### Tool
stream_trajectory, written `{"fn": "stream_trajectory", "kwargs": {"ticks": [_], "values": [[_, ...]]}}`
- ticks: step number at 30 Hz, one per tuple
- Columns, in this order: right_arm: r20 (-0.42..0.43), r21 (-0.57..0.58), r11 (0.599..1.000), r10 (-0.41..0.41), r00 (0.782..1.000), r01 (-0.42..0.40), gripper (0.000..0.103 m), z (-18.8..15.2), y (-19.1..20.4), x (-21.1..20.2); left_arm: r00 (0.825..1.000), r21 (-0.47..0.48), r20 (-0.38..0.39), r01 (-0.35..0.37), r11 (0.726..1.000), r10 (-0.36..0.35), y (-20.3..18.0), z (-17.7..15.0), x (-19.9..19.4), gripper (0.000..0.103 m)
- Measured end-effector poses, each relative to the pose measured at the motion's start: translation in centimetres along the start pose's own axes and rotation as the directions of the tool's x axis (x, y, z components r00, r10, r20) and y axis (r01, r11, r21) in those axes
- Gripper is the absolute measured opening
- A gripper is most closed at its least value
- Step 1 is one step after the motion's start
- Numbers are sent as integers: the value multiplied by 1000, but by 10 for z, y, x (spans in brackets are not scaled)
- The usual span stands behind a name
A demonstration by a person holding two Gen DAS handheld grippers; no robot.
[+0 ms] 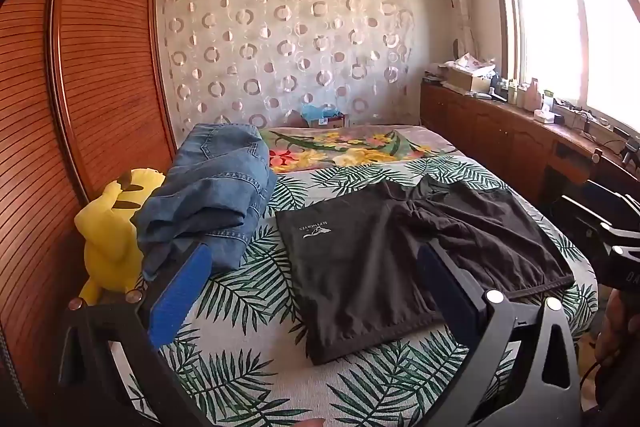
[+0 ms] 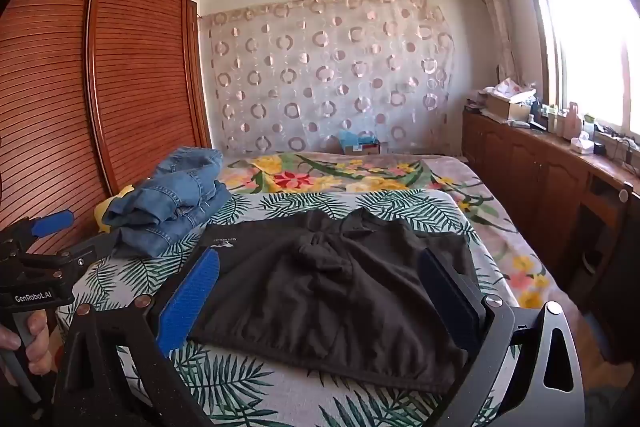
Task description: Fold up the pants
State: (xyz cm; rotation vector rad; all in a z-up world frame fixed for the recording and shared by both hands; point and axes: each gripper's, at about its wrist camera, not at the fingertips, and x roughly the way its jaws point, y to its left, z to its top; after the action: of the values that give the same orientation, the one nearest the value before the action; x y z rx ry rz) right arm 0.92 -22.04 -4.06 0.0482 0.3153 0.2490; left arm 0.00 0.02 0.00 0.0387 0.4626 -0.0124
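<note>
Black pants point(image 1: 404, 259) with a small white logo lie spread flat on the leaf-print bed cover point(image 1: 248, 359), also seen as black pants point(image 2: 332, 291) in the right wrist view. My left gripper point(image 1: 316, 259) hovers above the near left part of the pants, open, nothing between its blue pads. My right gripper point(image 2: 320, 267) hangs over the near edge of the pants, open and empty too. The left gripper point(image 2: 68, 231) shows at the left edge of the right wrist view, held by a hand point(image 2: 36, 343). The right gripper's black body point(image 1: 612, 247) shows at the right edge of the left wrist view.
A pile of folded blue jeans point(image 1: 212, 191) sits left of the pants, with a yellow plush toy point(image 1: 112, 235) beside it against the wooden wardrobe point(image 1: 80, 67). A floral blanket point(image 1: 344, 147) covers the far bed. A cluttered wooden cabinet point(image 1: 520, 131) runs under the window.
</note>
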Motion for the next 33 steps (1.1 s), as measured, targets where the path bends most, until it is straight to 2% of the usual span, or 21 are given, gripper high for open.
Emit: {"fn": "stream_trajectory", "kwargs": {"ticks": [24,33], "values": [[-6,-7,1000,0,1000,0,100,-1,0,0,1000,3,-11,-7,1000,7,3,1,-1,103],[-6,-12,1000,0,1000,0,100,-1,1,-1,1000,4,-17,-5,1000,5,3,-10,2,103]]}}
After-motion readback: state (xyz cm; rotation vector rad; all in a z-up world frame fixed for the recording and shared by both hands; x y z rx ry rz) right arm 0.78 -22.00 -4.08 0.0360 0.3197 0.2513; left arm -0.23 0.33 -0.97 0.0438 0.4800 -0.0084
